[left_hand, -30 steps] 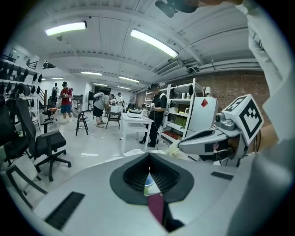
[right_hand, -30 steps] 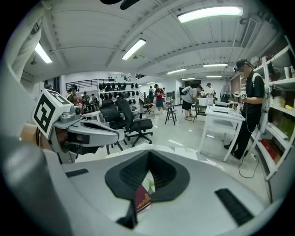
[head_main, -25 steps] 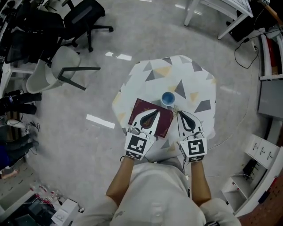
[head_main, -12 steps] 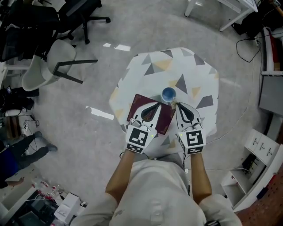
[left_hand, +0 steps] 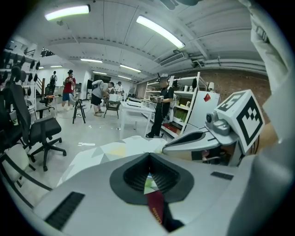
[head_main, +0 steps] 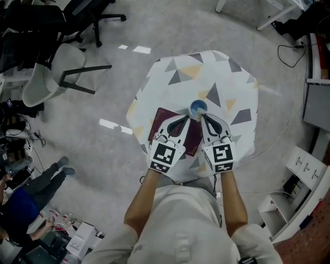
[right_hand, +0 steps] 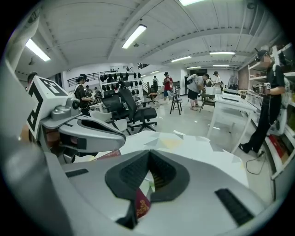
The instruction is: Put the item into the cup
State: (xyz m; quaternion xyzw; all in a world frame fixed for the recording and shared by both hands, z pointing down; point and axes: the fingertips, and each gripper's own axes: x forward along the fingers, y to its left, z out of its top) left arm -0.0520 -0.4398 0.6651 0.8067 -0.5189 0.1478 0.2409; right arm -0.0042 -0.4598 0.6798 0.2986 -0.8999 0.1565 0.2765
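Note:
A small blue cup (head_main: 197,107) stands near the middle of the round table (head_main: 206,72), which has a triangle-patterned cloth. A maroon booklet (head_main: 161,125) lies just left of the cup, partly under my left gripper (head_main: 187,118). Both grippers point at the cup's near rim, and my right gripper (head_main: 201,116) almost touches it. My left gripper (left_hand: 148,156) has its jaws together, with the booklet (left_hand: 156,205) showing below them. My right gripper (right_hand: 148,154) is also shut. I cannot make out anything pinched in either. Each gripper view shows the other gripper close alongside.
A white chair (head_main: 49,77) and a black office chair (head_main: 98,15) stand on the floor to the far left. White shelving (head_main: 304,175) is at the right, and a white table's legs (head_main: 268,13) are at the far right. A person (head_main: 20,206) stands at the lower left.
Both grippers have moved forward and closer together, and their tips now sit at the cup's near rim. The booklet and cup have stayed put.

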